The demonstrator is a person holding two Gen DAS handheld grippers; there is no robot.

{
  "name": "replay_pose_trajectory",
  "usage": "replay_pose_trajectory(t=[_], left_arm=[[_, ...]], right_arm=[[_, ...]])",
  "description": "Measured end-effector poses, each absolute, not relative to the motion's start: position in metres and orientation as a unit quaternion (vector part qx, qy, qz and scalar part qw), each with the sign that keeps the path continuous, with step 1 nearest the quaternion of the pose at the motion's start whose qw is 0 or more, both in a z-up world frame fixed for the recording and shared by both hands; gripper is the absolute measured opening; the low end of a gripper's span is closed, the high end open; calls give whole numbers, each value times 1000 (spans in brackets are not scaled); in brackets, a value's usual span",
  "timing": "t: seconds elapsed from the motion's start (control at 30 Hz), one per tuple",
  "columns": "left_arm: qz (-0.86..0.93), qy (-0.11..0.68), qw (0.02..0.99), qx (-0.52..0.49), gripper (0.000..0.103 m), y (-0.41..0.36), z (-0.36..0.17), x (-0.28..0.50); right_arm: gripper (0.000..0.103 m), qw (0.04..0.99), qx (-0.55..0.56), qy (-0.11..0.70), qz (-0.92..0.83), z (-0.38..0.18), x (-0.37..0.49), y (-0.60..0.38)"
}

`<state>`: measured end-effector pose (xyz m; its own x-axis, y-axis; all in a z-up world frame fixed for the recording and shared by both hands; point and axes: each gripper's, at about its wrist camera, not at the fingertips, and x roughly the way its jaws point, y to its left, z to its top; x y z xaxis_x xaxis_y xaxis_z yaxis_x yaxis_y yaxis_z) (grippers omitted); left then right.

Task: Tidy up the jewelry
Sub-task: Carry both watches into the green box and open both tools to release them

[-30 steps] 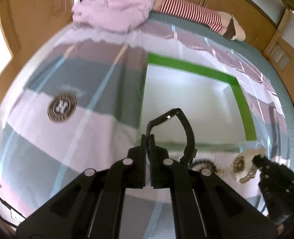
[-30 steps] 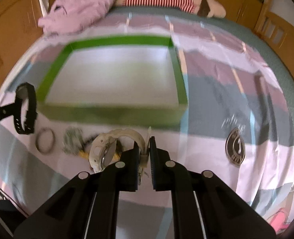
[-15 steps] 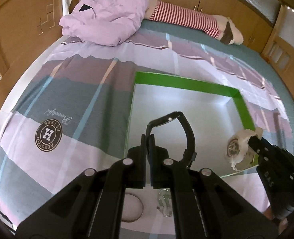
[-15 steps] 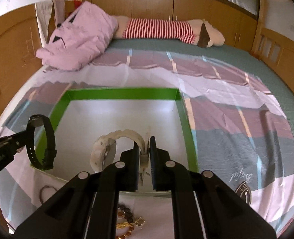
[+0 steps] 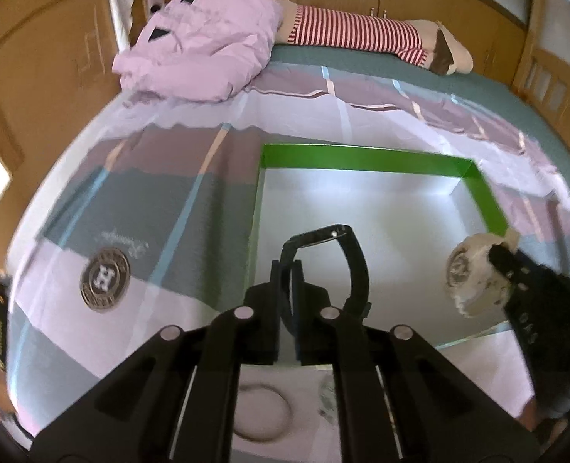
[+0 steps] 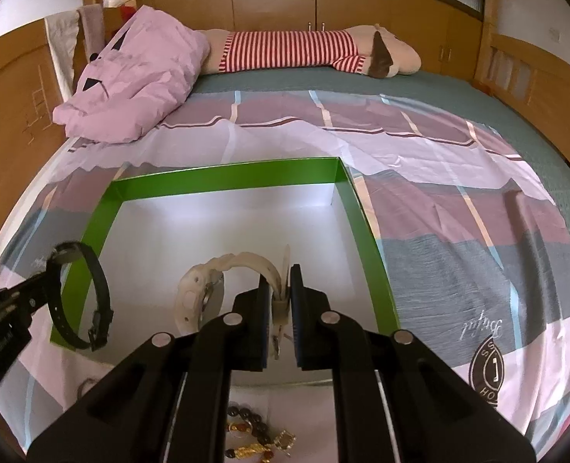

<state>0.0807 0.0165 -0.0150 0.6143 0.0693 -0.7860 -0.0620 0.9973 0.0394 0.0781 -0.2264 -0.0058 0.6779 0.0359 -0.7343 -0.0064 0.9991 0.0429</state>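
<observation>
Placement step in hand. The left gripper (image 5: 285,270) clamps a black-strapped wristwatch (image 5: 343,262) over the green-rimmed, white-floored cardboard box (image 6: 223,173); the right gripper (image 6: 279,301) clamps a cream-strapped wristwatch (image 6: 215,281) above the box's floor. Next move, by judgement: lower both, then release.

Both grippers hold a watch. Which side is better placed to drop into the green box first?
Right. The right gripper holds the white watch well over the box floor, while the left gripper's black watch hangs near the box's left wall.
</observation>
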Motion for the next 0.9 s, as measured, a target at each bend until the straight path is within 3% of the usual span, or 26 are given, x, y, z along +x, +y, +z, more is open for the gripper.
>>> replay_pose_trajectory(t=[0.53,0.57,0.6,0.67,0.7,0.8,0.9], left_arm=[[38,463,885,-17,6,16,-22,86],[38,462,886,-17,7,16,-21,85],[36,461,887,-18,10,16,-19,84],[36,459,887,-19,21,16,-17,82],[38,456,889,-21,25,17,-15,81],[43,456,889,-19,26,18,-15,80],[48,458,887,-25,35,21,-13,79]], right_arm=[[12,905,7,424,-9,-23,91,-222],[19,904,5,427,-7,-24,91,-221],[34,903,3,429,-4,-25,91,-220],[53,902,-12,430,-19,-25,90,-218],[59,907,-15,420,-24,-23,87,-218],[67,915,-19,401,-26,-14,80,-220],[69,917,-10,397,-31,-8,74,-224]])
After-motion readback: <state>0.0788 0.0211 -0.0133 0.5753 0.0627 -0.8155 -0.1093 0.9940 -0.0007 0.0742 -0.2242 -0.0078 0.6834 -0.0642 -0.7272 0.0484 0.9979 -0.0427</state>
